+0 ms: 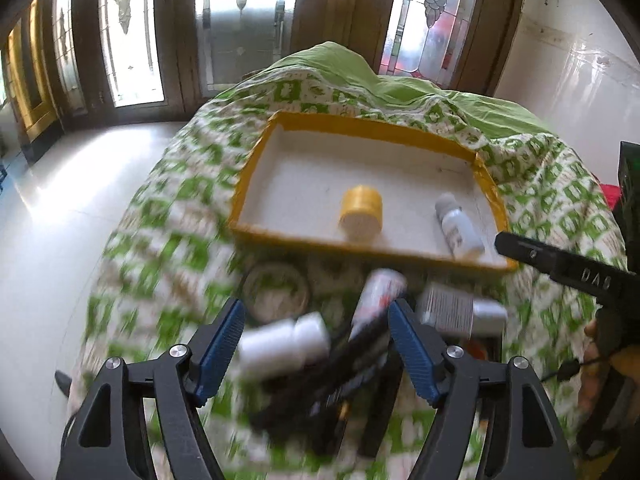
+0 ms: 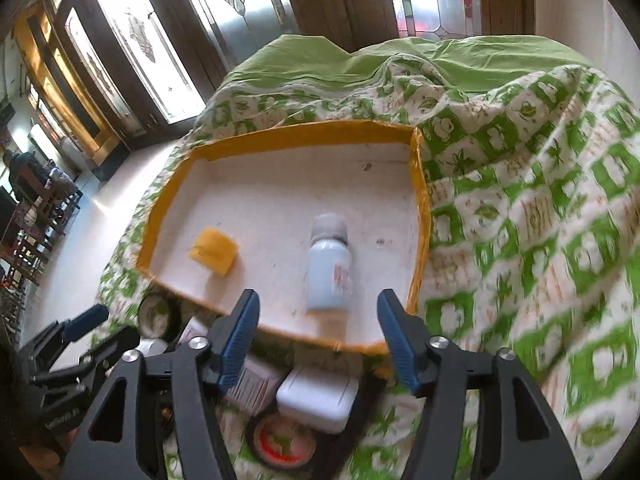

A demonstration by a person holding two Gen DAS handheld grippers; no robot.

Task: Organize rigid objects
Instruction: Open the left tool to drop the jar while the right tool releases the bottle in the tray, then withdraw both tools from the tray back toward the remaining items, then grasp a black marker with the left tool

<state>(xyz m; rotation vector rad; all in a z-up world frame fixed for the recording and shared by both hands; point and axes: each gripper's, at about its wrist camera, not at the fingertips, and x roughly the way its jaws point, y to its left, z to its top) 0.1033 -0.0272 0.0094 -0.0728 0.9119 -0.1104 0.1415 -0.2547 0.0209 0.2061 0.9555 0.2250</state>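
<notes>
- Between the left gripper's fingers [image 1: 224, 344], a heap of small containers [image 1: 320, 340] is smeared by motion blur; its labels cannot be read.
- Below the right gripper's fingers [image 2: 240, 332], a white box [image 2: 316, 398] and a round tin [image 2: 284, 442] are partly hidden.
- Beyond those fingers, the pale bottle's [image 2: 330, 268] label is blurred.

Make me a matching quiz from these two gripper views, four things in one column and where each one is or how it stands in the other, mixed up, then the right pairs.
Column one:
1. yellow jar
2. pale blue bottle
3. roll of tape
4. left gripper

Column two:
A. on the quilt, outside the tray
B. lying down in the tray, right part
C. jaws apart, gripping nothing
D. in the tray, left of the bottle

Pairs: 1-D, 2-B, 3-A, 4-C
</notes>
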